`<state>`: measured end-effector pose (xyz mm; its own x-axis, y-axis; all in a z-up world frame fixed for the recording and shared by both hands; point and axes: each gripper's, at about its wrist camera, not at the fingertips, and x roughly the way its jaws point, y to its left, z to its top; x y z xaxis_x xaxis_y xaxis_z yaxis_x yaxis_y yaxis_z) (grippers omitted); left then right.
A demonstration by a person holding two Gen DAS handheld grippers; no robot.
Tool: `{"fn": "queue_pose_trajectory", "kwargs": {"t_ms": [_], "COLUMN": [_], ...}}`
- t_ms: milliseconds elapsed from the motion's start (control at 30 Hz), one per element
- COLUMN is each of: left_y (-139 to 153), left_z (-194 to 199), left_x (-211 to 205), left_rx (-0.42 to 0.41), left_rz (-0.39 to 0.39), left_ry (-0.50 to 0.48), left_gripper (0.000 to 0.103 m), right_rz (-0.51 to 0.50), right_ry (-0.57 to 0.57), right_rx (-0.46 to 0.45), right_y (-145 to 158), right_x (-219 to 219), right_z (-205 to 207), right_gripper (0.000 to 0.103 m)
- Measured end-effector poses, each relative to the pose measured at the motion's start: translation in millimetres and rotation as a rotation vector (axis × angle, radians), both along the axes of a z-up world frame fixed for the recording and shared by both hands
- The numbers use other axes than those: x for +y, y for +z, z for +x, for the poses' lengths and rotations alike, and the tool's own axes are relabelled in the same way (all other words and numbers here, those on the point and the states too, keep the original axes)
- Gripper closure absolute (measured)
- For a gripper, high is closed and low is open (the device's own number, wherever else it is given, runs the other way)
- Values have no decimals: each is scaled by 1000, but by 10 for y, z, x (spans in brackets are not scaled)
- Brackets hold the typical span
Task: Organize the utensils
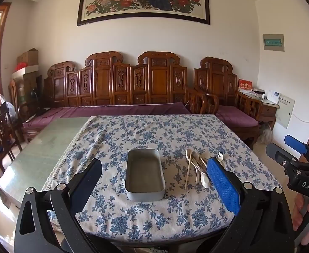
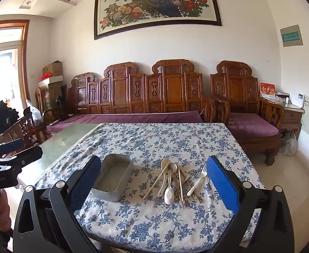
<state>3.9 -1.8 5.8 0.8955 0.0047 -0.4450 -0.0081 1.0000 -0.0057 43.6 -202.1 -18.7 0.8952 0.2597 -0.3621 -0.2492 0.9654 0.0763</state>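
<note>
On the counter (image 1: pixel 38 158), the bare green surface lies at the nine o'clock side, and a blue-flowered tablecloth (image 1: pixel 154 132) covers the rest. The left tool (image 1: pixel 154 181) hangs over the near edge with its two blue-padded fingers spread wide apart and nothing between the pads; in its own view the metal tray (image 1: pixel 145 194) sits right between them, toward twelve o'clock, empty and resting flat on the cloth. At three o'clock of the tray, a little apart from it, lies the heap of utensils (image 2: pixel 175 181): white spoons (image 2: pixel 168 194), wooden chopsticks (image 2: pixel 154 183) crossing them, a white fork (image 2: pixel 197 182) at the right edge of the heap, and a metal fork (image 2: pixel 189 175) partly buried beneath. The right tool (image 2: pixel 154 183) is likewise spread wide and grips nothing, with the heap straight ahead of it between the fingers and the tray at its ten o'clock. A hand (image 1: pixel 308 217) holds the right tool's grip at the edge of the left view. Beyond the counter, at twelve o'clock, stands a carved wooden sofa (image 1: pixel 133 84) with purple cushions.
</note>
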Motion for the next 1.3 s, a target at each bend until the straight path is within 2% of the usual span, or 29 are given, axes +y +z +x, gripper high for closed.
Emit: {"fn": "queue_pose_trajectory", "kwargs": {"t_ms": [600,1300], "left_y": [129,111], "left_z": [-112,-138], "left_x": [23,17], "left_rx": [-34,-34], "left_rz": [-13,-9], "left_ry": [2,3], "left_gripper": [6,6], "right_rz": [2,5], "right_ry": [1,2], "right_rx": [-2,-2], "right_y": [14,14], "right_x": [6,-10], "right_z": [-14,-18], "right_gripper": [2,2]}}
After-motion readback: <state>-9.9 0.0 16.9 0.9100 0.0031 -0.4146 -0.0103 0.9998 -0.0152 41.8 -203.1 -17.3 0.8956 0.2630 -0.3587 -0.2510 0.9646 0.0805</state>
